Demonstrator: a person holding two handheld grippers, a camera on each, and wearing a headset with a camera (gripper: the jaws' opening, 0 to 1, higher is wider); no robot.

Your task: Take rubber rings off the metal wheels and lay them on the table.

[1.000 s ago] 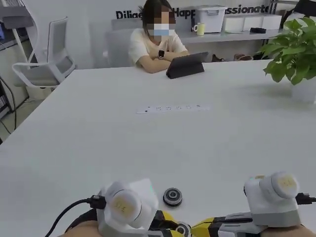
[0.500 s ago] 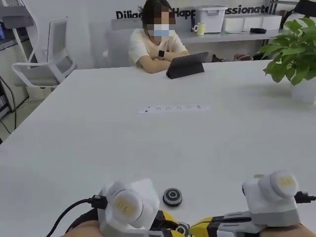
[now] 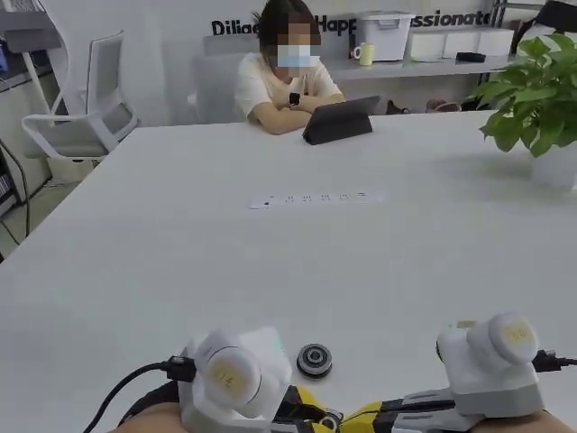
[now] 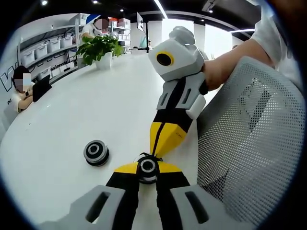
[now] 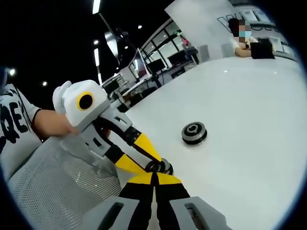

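A small metal wheel with a black rubber ring is held just above the white table at its near edge. My left gripper is shut on this wheel from both sides. My right gripper comes in from the opposite side, its yellow tips closed to a point on the ring at the wheel's rim. In the right gripper view the same wheel sits right at the tips of the right gripper. A second ringed wheel lies flat on the table just beyond both grippers.
A power strip sits flush in the middle of the table. At the far end a person sits behind a dark tablet. A potted plant stands far right. A grey mesh chair is close behind the table's near edge.
The right gripper has edged a little to the left, toward the left gripper. The left gripper and the wheel lying on the table have stayed put.
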